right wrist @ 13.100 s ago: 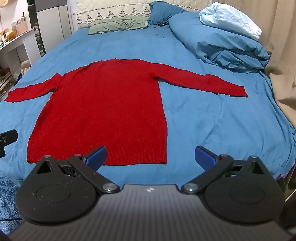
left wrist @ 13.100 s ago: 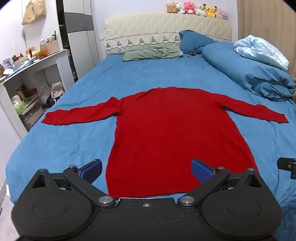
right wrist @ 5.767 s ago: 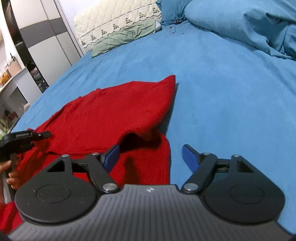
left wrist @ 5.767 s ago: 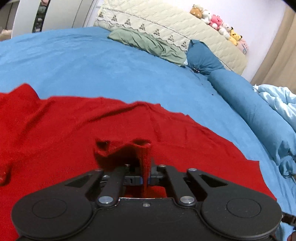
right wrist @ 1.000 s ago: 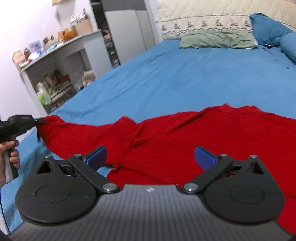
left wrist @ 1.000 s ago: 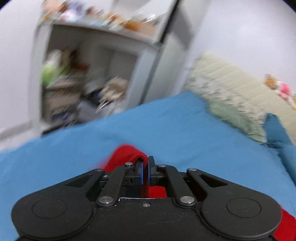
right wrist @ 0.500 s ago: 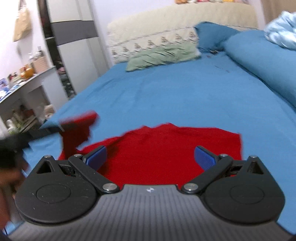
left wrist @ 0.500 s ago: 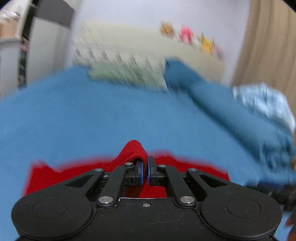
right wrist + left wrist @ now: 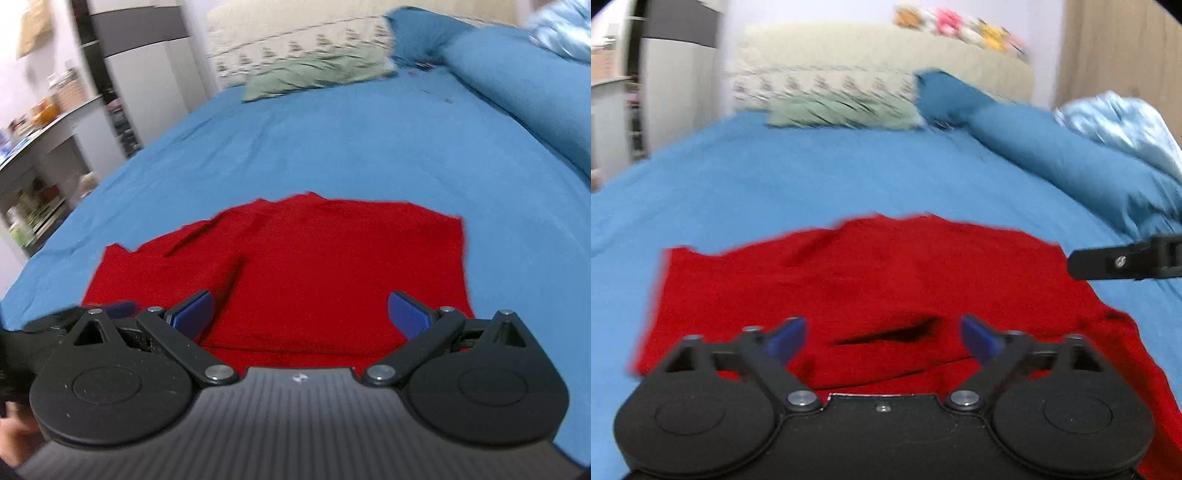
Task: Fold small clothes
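Note:
A red sweater (image 9: 871,280) lies on the blue bed sheet (image 9: 775,177) with both sleeves folded over its body, so it forms a rough rectangle (image 9: 314,258). My left gripper (image 9: 882,334) hovers just above its near part. Its jaws are opening and stand wide, with nothing pressed between the blue pads (image 9: 785,336). My right gripper (image 9: 301,312) is open over the near edge of the sweater and holds nothing. In the left wrist view one black finger of the right gripper (image 9: 1123,260) shows at the right edge. The left gripper (image 9: 74,317) appears at the lower left of the right wrist view.
A green pillow (image 9: 842,110) and a cream headboard (image 9: 879,51) lie at the far end. A rolled blue duvet (image 9: 1071,162) and a pale blue quilt (image 9: 1126,125) fill the right side. A shelf unit (image 9: 40,162) and wardrobe (image 9: 147,66) stand left of the bed.
The left gripper carried the left sleeve across onto the sweater's body, then let it go and its jaws spread wide. The right gripper swung right, staying open.

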